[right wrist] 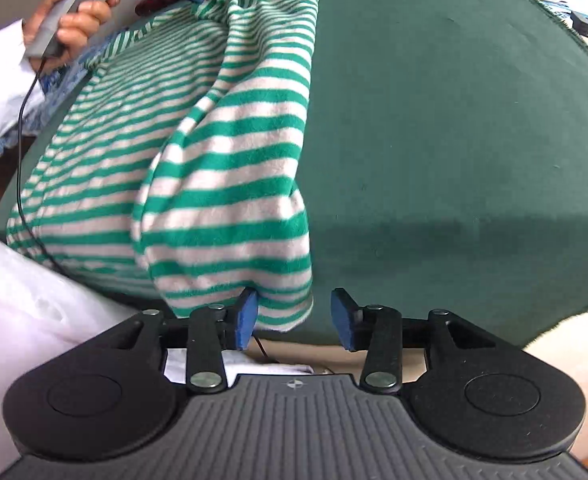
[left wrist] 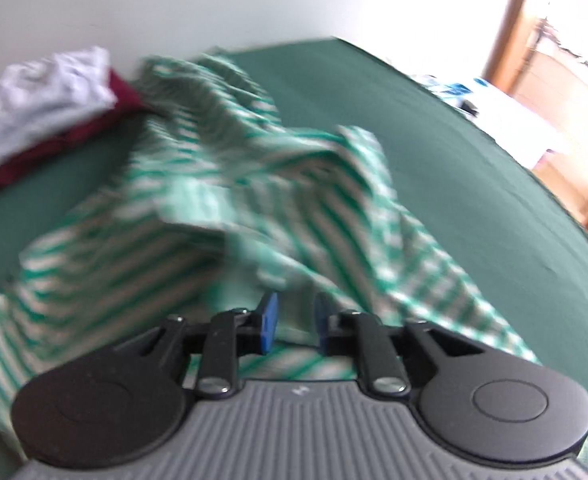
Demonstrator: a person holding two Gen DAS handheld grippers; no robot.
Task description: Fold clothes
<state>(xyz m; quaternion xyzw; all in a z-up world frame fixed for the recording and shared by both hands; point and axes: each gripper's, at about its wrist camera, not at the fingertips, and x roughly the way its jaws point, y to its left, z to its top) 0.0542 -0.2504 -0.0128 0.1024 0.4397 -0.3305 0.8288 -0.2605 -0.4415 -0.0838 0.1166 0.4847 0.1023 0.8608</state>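
1. Both tongs stand released: left gripper and right gripper, jaws parted, pads not pressing the cloth.
2. Striped green-and-white garment lies rumpled on the green table cover, sleeve hem between the right jaws.
3. We judge a fold just laid; next, regrip an edge.
4. Both point steeply down; hand grips the left handle.

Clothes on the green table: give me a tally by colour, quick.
Green-and-white striped garment, spread across the green table: 1
White garment, on the pile at the far left: 1
Maroon garment, under the white one: 1
Total: 3
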